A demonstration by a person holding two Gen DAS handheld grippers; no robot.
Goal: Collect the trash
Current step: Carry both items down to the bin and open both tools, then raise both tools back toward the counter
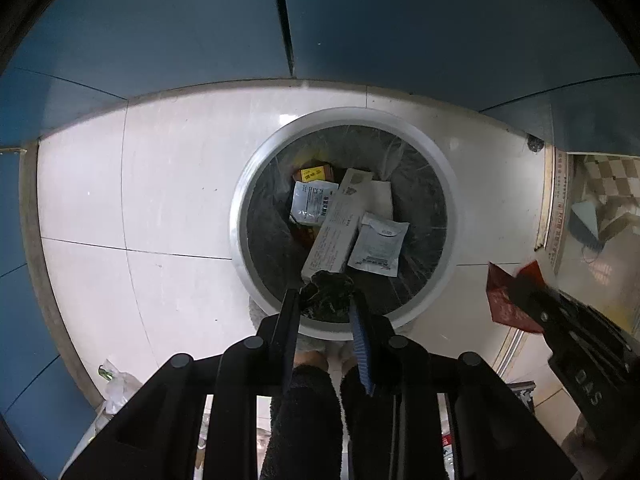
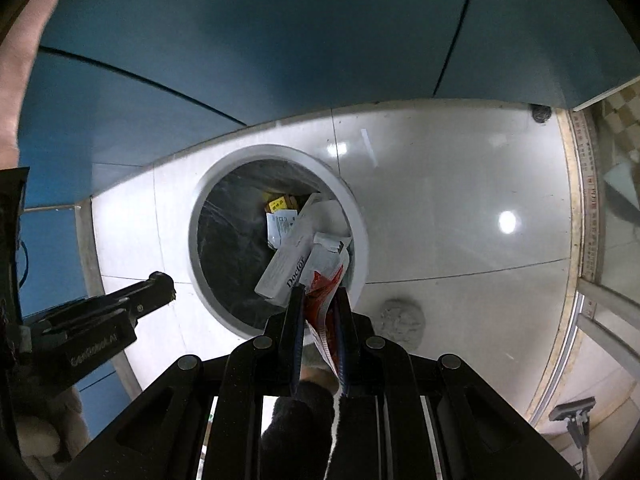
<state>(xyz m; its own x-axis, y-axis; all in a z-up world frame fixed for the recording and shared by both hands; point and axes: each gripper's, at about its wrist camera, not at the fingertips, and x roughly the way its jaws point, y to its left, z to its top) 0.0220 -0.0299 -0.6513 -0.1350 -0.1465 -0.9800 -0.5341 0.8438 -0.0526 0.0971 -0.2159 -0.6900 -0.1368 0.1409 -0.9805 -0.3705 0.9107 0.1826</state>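
My left gripper (image 1: 326, 300) pinches a crumpled black wad (image 1: 327, 294), light and soft; my right gripper (image 2: 320, 304) clamps a slippery red wrapper (image 2: 322, 296) by its edge. Both hang over the bin (image 1: 240, 216) below.

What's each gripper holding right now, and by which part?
Left gripper pinches a crumpled dark wad at its near side. Right gripper clamps a red wrapper mid-length.

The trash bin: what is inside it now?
Inside the trash bin lie a long white box, two silver sachets and a yellow packet, on a dark liner. Whatever lies beneath them is covered.
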